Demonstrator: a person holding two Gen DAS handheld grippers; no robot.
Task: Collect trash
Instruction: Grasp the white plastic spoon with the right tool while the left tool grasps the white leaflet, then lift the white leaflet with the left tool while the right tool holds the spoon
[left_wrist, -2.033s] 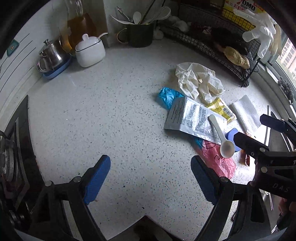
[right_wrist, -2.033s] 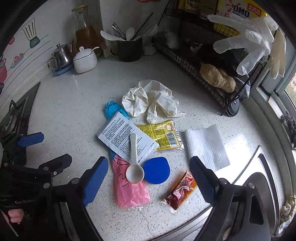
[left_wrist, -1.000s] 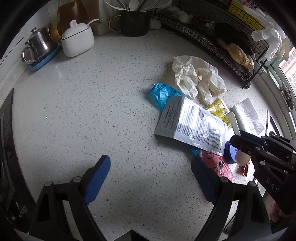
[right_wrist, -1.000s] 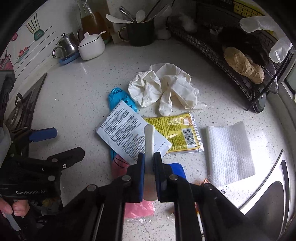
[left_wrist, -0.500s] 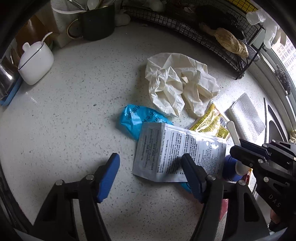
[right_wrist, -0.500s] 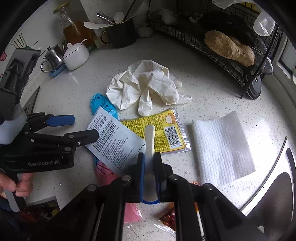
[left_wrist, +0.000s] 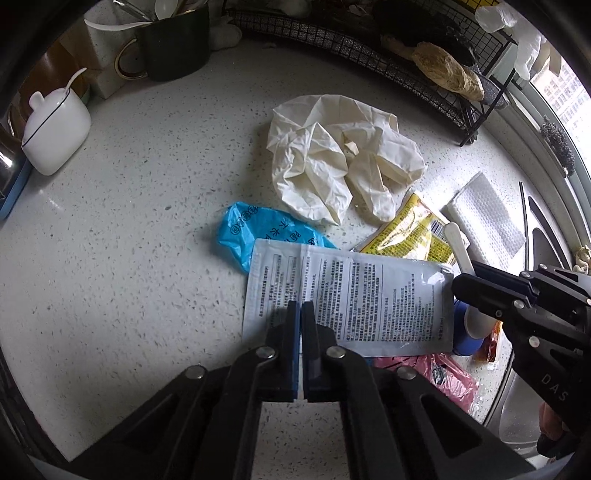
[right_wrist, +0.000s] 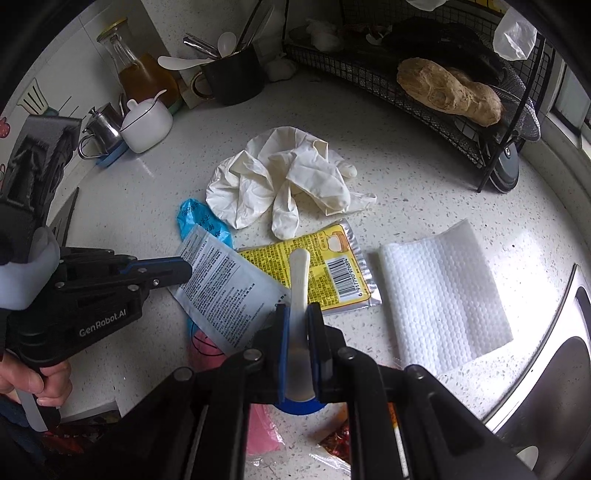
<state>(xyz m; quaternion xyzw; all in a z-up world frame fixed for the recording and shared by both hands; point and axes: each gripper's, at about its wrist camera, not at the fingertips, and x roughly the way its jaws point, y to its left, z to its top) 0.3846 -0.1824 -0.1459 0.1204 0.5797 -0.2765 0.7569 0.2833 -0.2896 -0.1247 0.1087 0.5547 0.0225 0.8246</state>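
Left gripper (left_wrist: 300, 314) had just been closing, pinching the printed sachet (left_wrist: 351, 299) at lower centre; right gripper (right_wrist: 298, 317) clamped the white spoon (right_wrist: 298, 291) (handle upward); lift both slowly, keeping the 2 grips firm.

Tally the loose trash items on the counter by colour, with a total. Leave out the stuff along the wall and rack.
White/cream: 4 - crumpled gloves, paper towel, printed sachet, plastic spoon
Blue: 2 - blue wrapper, blue lid
Yellow: 1 - yellow packet
Pink: 1 - pink bag
Red: 1 - sauce packet
Total: 9
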